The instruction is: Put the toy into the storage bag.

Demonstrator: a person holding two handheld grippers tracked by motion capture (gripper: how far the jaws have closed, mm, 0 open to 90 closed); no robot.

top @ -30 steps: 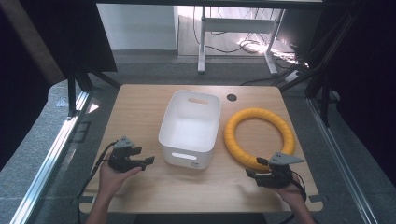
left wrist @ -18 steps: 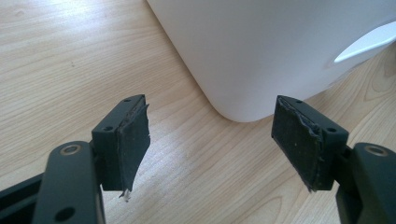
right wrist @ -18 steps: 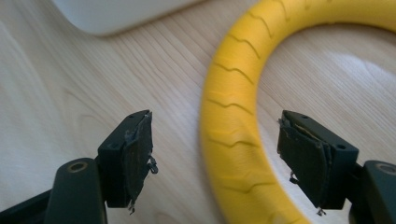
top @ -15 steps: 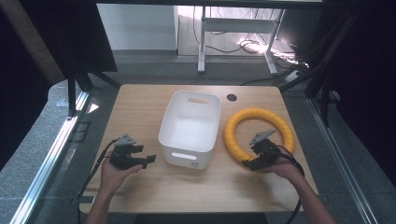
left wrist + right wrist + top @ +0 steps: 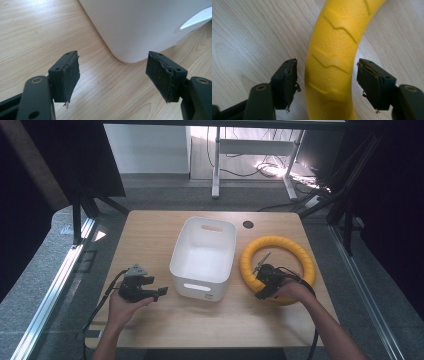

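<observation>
Change: the right gripper (image 5: 266,279) is now sitting over the near-left arc of the yellow ring (image 5: 278,268), having crossed from the table's near-right corner since a second ago; its jaws have just been closing, with the ring's tube between them
Right tongs: spread, straddling the ring (image 5: 331,60); a gap is showing on each side, so the pads are not yet pressing
Left tongs: the left gripper (image 5: 159,292) is resting in place, spread wide with nothing between the pads (image 5: 71,75); facing a near corner of the white bin (image 5: 140,27)
Meaning: a grasp on the ring is looking imminent; the lift is not yet begun
Ring's place: lying flat on the wooden table (image 5: 150,235), just right of the white bin (image 5: 205,257)
Around: the bin is standing empty; a dark round hole (image 5: 248,224) is sitting behind it
In the way: the bin's tall wall is standing between ring and bin floor; the wide ring may be catching on the rim unless tilted
</observation>
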